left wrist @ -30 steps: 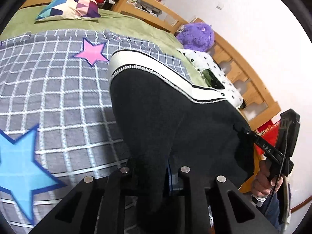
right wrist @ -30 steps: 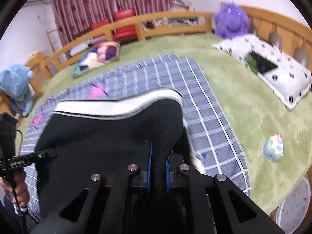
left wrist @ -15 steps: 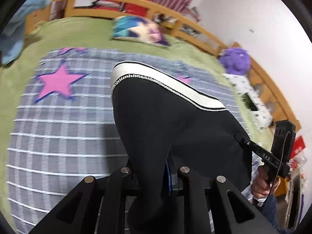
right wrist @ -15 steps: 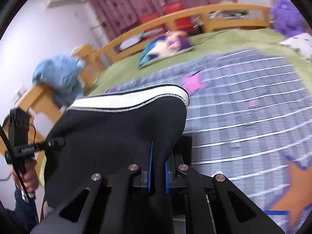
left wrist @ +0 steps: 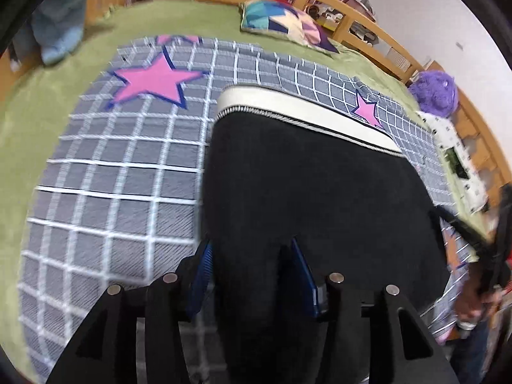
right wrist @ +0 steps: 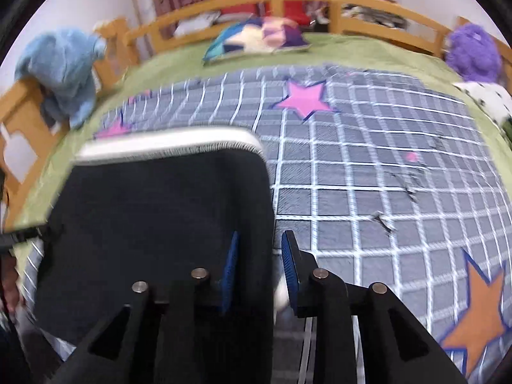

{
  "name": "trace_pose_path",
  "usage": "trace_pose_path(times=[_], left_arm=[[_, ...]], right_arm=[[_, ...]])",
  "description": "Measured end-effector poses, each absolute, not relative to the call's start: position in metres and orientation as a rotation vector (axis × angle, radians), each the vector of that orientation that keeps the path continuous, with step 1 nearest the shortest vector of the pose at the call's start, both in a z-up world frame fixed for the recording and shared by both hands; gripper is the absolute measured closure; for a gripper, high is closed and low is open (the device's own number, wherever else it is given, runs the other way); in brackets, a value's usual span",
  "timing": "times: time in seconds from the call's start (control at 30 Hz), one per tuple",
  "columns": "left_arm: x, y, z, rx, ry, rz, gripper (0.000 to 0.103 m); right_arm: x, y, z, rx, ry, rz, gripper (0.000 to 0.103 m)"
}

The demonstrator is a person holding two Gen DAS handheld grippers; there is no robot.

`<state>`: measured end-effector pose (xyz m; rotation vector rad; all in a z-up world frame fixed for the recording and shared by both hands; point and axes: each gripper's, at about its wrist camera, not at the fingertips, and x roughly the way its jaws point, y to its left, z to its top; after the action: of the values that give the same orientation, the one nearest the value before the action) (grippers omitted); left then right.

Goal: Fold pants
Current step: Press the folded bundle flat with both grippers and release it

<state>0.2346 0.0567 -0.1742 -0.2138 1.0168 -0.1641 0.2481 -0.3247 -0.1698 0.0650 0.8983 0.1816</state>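
Note:
The black pants [left wrist: 307, 198] with a white waistband [left wrist: 297, 108] lie spread over the grey checked blanket [left wrist: 121, 172]. In the left wrist view my left gripper [left wrist: 252, 268] has its jaws apart, with the black cloth lying between the blue pads [left wrist: 201, 268]. In the right wrist view the pants [right wrist: 160, 217] fill the lower left. My right gripper [right wrist: 260, 259] is open too, with the pants' right edge between its pads [right wrist: 289, 265].
A green bedspread [right wrist: 358, 48] lies under the blanket, inside a wooden bed rail [right wrist: 243, 0]. A patchwork pillow [right wrist: 256, 38], a purple plush toy [right wrist: 473, 54], a blue garment [right wrist: 64, 70] and a white dotted pillow [left wrist: 457, 160] sit around the edges.
Both grippers were shut on the pants and have opened. The pants have come down from hanging onto the blanket. Both views have swung across the bed.

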Motion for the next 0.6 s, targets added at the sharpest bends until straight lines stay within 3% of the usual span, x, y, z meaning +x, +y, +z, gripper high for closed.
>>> trace_pose_path(times=[0.2, 0.37, 0.6], left_arm=[[0.172, 0.033, -0.158, -0.126, 0.903, -0.217, 0.046], [0.147, 0.019, -0.211, -0.064, 0.994, -0.188, 0.044], [0.153, 0.036, -0.184, -0.174, 0.98, -0.251, 0.044]], right_arm=[[0.181, -0.298, -0.157, 0.044, 0.766, 0.317, 0.074], [0.162, -0.291, -0.215, 0.009, 0.834, 0.309, 0.073], [0.16, -0.287, -0.195, -0.045, 0.881, 0.328, 0.073]])
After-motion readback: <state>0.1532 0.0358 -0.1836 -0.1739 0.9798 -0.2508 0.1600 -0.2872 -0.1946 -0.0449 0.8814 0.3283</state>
